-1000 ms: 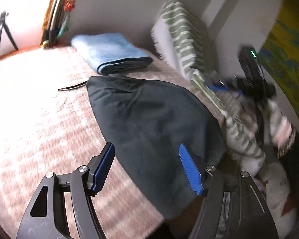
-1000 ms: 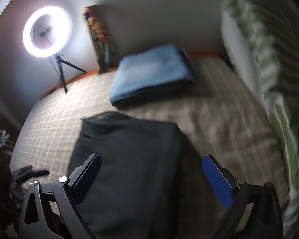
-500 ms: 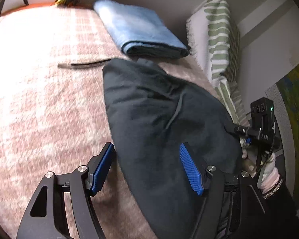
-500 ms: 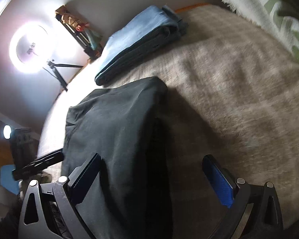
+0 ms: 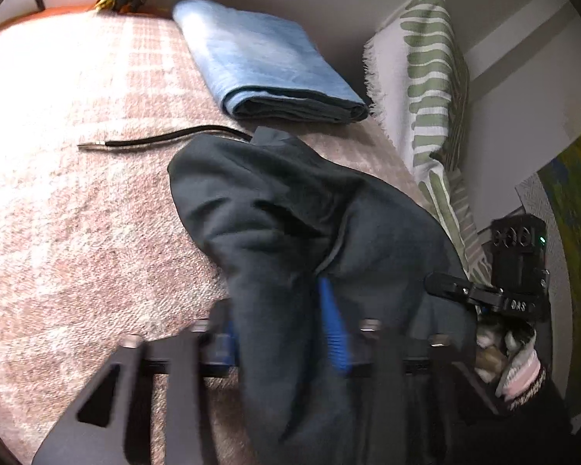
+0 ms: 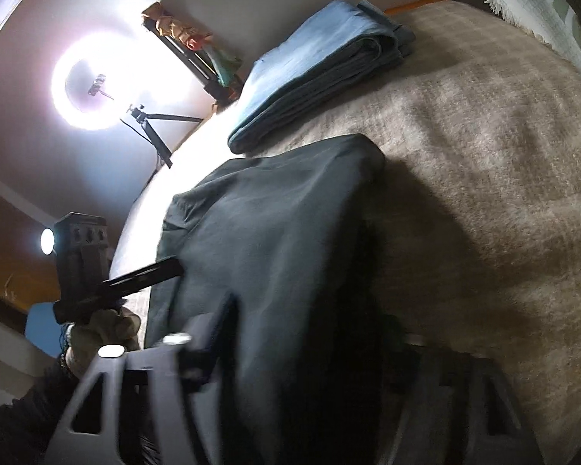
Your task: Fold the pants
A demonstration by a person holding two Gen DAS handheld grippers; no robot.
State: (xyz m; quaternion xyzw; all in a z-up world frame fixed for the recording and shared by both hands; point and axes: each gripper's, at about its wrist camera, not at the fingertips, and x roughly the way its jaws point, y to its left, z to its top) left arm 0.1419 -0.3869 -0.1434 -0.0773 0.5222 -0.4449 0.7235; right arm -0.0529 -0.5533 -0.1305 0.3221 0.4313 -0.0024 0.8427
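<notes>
While both grippers close on the near end of the dark pants [image 5: 290, 209], reading the bed from left to right: pink-and-cream checked bedspread [image 5: 66, 209] bare on the left, a black drawstring [image 5: 162, 140] lying loose on it just beside the far corner of the pants, then the pants themselves folded lengthwise down the middle, a folded blue cloth [image 5: 267, 62] beyond them near the wall, and a green-striped pillow [image 5: 434, 77] upright at the right edge. Left gripper [image 5: 279, 333] closing over a bunched ridge of fabric, blue pads [image 5: 331, 325] either side of it, motion blur hiding whether they press yet. Right gripper [image 6: 302, 352] likewise closing with the right-hand edge of the pants between its jaws, contact too dark and blurred to confirm. From the right wrist view, a ring light [image 6: 85, 81] on a tripod glaring at far left, the left gripper's black body beside the pants' left edge. Probably soft, light and limp cloth, likely to sag and slip between layers; best taken through all layers at the two near corners, close to the edge, and carried level so the fold stays square
</notes>
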